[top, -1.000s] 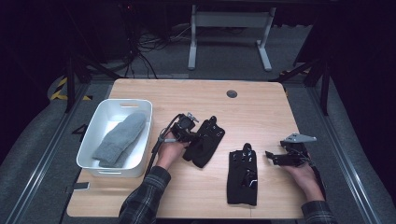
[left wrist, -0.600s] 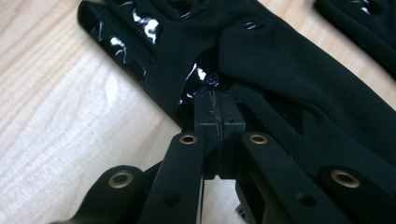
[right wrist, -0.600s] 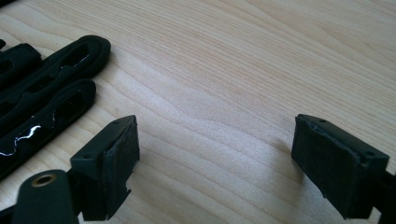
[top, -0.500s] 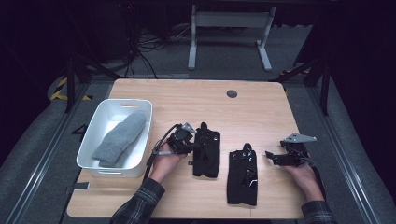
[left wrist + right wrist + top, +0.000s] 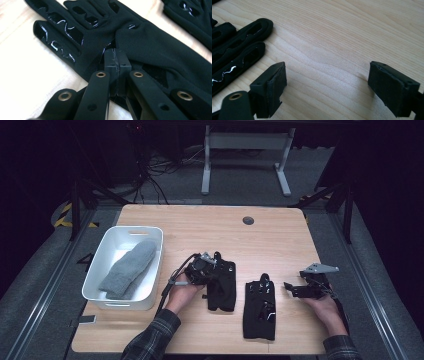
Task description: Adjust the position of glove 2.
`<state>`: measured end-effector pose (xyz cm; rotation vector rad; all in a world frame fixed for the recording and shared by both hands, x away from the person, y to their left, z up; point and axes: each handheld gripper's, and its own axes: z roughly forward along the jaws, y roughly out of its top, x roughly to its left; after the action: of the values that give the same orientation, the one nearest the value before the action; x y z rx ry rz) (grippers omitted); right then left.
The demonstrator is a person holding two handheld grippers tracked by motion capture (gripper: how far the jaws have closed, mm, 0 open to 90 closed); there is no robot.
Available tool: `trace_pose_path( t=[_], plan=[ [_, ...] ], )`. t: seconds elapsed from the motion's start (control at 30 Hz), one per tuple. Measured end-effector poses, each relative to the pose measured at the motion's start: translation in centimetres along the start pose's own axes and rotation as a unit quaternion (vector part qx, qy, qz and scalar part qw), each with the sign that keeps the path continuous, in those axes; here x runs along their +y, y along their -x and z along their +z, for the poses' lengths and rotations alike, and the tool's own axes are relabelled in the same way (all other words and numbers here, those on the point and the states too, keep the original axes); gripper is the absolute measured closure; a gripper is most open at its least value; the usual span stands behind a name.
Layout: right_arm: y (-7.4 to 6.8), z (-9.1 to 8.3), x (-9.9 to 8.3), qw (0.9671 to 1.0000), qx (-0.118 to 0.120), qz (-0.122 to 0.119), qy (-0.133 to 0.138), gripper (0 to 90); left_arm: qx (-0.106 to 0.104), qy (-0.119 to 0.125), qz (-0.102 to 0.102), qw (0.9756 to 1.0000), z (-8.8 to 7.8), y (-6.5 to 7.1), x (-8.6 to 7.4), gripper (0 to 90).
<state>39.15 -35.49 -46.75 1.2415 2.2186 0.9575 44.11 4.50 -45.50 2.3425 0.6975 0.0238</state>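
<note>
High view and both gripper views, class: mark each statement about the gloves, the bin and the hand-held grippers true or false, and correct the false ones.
1. The left hand-held gripper is shut on the left black glove. True.
2. The right hand-held gripper grips the right black glove. False: its jaws stand open over bare table.
3. The white bin holds a grey glove. True.
4. Both black gloves lie in the bin. False: they lie on the table.

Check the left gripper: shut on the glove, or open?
Shut on it: the left gripper has both pads pressed together, pinching a fold of the black glove.
</note>
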Motion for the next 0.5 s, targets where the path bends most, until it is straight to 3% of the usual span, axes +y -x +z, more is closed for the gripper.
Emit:
trace_pose_path(
  t=[0.5],
  plan=[
    [0.0, 0.0, 0.0, 1.0000, -0.001, 0.000, 0.000, 15.8, -0.047, -0.009, 0.025, 0.9985, -1.3, 3.1, -2.8, 90.0]
  ],
)
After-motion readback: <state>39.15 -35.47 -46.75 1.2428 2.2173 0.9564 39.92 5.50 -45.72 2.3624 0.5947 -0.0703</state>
